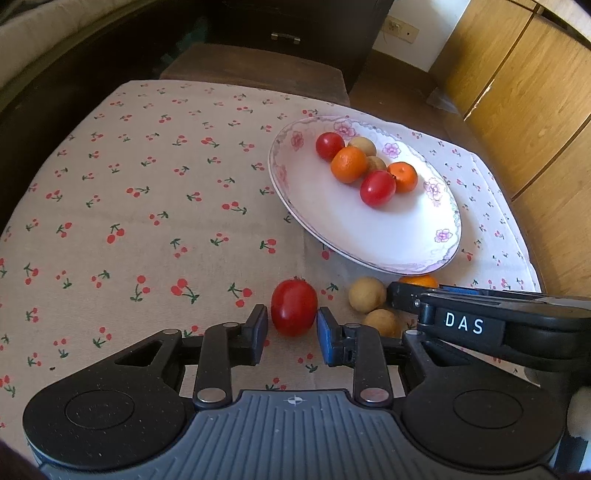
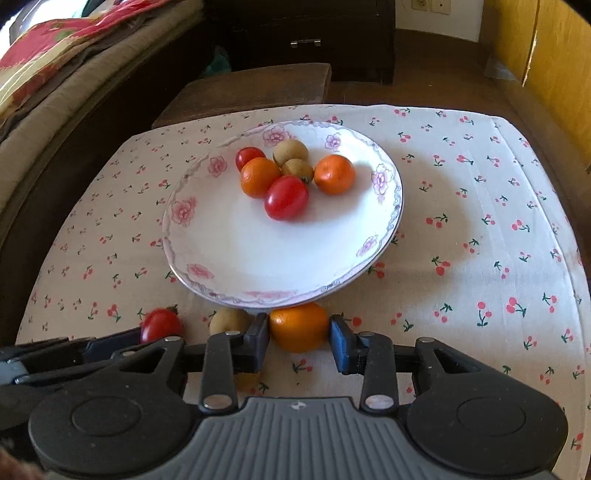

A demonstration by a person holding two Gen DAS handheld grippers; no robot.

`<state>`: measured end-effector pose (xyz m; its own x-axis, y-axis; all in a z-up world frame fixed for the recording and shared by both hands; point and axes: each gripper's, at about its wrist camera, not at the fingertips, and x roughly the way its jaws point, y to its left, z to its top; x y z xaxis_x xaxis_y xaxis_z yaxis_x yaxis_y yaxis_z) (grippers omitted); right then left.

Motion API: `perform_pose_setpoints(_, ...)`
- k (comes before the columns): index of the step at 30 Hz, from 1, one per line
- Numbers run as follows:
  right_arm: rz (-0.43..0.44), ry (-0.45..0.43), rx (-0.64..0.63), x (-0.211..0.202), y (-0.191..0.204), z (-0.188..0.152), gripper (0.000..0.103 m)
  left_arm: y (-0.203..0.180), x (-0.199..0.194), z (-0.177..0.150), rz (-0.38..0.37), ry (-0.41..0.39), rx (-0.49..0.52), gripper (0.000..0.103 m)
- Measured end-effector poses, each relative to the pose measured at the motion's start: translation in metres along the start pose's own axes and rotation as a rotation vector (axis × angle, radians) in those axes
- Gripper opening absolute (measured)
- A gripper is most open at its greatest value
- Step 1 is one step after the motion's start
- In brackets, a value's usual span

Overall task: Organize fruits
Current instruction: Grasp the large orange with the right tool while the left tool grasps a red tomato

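Note:
A white flowered plate (image 1: 388,236) (image 2: 258,258) holds two red tomatoes, two oranges and two brown longans. On the cloth in front of it lie a red tomato (image 1: 294,312) (image 2: 161,325), two brown longans (image 1: 366,294) (image 2: 229,322) and an orange (image 2: 299,327) (image 1: 419,280). My left gripper (image 1: 292,328) stands with its jaws on either side of the tomato, touching or nearly touching it. My right gripper (image 2: 299,343) has its jaws against both sides of the orange, which rests on the cloth.
The table carries a cherry-print cloth (image 1: 147,221). A brown stool (image 1: 255,66) stands behind it, a dark cabinet (image 2: 306,33) further back, wooden doors (image 1: 517,92) at the right, and bedding (image 2: 55,55) at the left. The right gripper's body (image 1: 480,317) lies just right of the left gripper.

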<state>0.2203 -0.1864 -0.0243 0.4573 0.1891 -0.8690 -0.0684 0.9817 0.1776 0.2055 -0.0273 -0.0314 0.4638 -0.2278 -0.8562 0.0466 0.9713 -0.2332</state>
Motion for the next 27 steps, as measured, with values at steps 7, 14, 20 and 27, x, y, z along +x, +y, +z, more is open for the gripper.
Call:
perform_pose_setpoints(7,-0.002,-0.006,-0.012,-0.007,-0.003,0.000,0.036,-0.003,0.001,-0.001,-0.011,0.005,0.012,0.036)
perform_pose_setpoints(14,-0.029,0.009,-0.074,-0.031,-0.001,-0.022,0.036,-0.008,-0.011,-0.009,-0.025,-0.001,0.044,0.036)
perform_pose_setpoints(20,-0.023,0.035,-0.115,-0.054,0.002,-0.051,0.036,-0.004,-0.023,-0.019,-0.043,0.000,0.028,0.036)
perform_pose_setpoints(27,-0.015,0.034,-0.101,-0.060,-0.007,-0.062,0.036,0.008,-0.026,-0.005,-0.052,-0.048,-0.086,0.038)
